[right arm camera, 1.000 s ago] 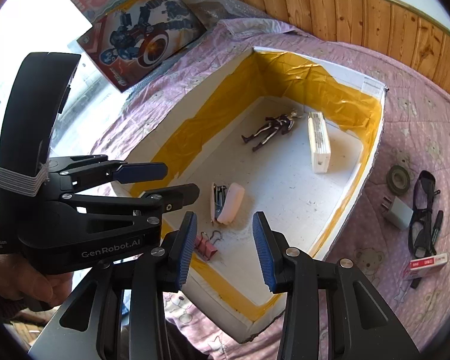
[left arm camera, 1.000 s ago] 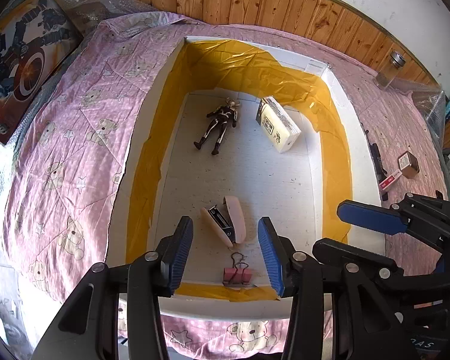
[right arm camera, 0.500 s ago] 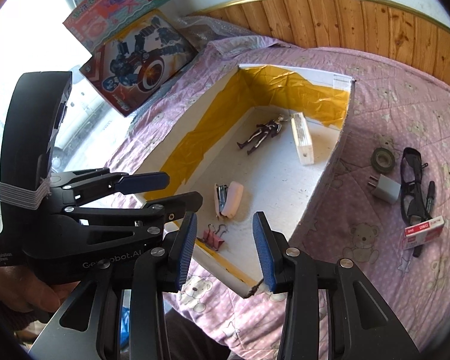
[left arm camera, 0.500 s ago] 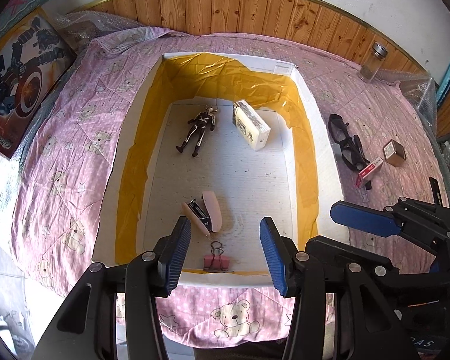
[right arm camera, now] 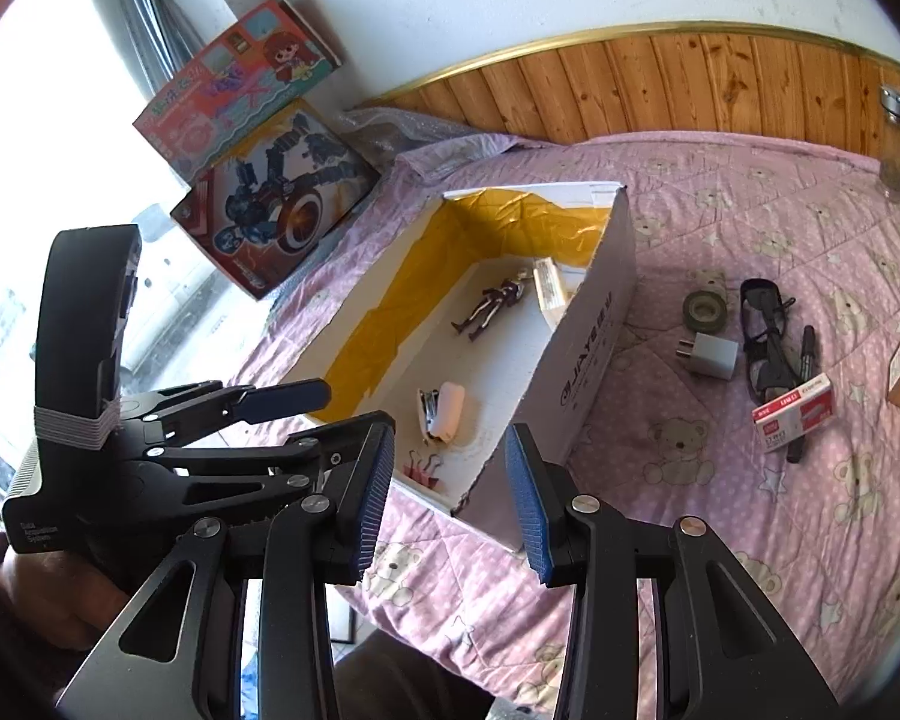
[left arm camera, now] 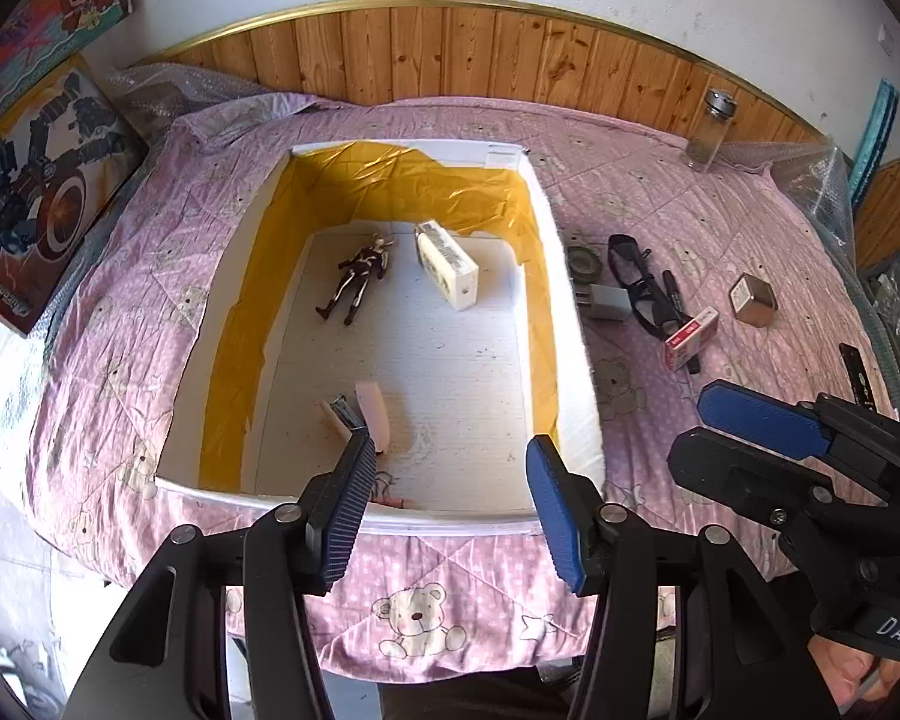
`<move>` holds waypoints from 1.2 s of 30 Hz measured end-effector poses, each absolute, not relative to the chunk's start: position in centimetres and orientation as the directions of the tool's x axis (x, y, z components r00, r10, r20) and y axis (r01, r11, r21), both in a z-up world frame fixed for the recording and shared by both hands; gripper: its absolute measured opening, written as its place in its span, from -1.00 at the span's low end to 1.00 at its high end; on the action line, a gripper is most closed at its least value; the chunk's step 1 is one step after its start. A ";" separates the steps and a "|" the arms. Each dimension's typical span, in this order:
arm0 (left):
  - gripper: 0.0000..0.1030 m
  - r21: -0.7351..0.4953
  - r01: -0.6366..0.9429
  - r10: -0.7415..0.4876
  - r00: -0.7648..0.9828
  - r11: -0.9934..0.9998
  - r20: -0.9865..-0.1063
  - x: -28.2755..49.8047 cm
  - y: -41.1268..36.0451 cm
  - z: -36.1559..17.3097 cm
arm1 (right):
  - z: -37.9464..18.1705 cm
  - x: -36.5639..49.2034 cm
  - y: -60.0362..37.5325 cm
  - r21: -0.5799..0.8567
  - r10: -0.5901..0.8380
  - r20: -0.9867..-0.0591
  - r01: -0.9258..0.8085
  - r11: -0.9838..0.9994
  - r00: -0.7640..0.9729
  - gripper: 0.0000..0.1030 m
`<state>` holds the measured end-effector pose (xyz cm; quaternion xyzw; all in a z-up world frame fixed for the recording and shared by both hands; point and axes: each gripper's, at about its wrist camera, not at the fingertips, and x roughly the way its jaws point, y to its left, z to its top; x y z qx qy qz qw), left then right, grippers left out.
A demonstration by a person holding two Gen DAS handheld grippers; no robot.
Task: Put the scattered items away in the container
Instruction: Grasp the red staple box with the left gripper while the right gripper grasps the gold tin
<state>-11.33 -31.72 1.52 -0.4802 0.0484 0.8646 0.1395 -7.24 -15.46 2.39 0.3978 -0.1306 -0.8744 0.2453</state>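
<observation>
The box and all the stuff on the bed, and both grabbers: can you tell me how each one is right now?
box: open, partly filled
toy figure: lying in the box
stapler: in the box, hinged open
binder clip: in the box
glasses: folded, out on the quilt
staple box: on the quilt
charger: unplugged, on the quilt
left gripper: open, empty
right gripper: open, empty

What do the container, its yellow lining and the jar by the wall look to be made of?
Container: apparently white printed cardboard, matte, with thin straight walls.
Yellow lining: looks like glossy plastic tape or film; it is wrinkled and catches the light.
Jar: clear glass or plastic, uncertain which, with a shiny metallic-looking cap.
</observation>
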 end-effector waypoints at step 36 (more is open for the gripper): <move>0.39 -0.242 -0.522 0.460 -0.340 -0.818 -0.820 -21.0 -8.1 -11.1 | -8.2 -20.7 11.7 0.084 0.127 -0.847 -0.365 -0.927 -0.516 0.19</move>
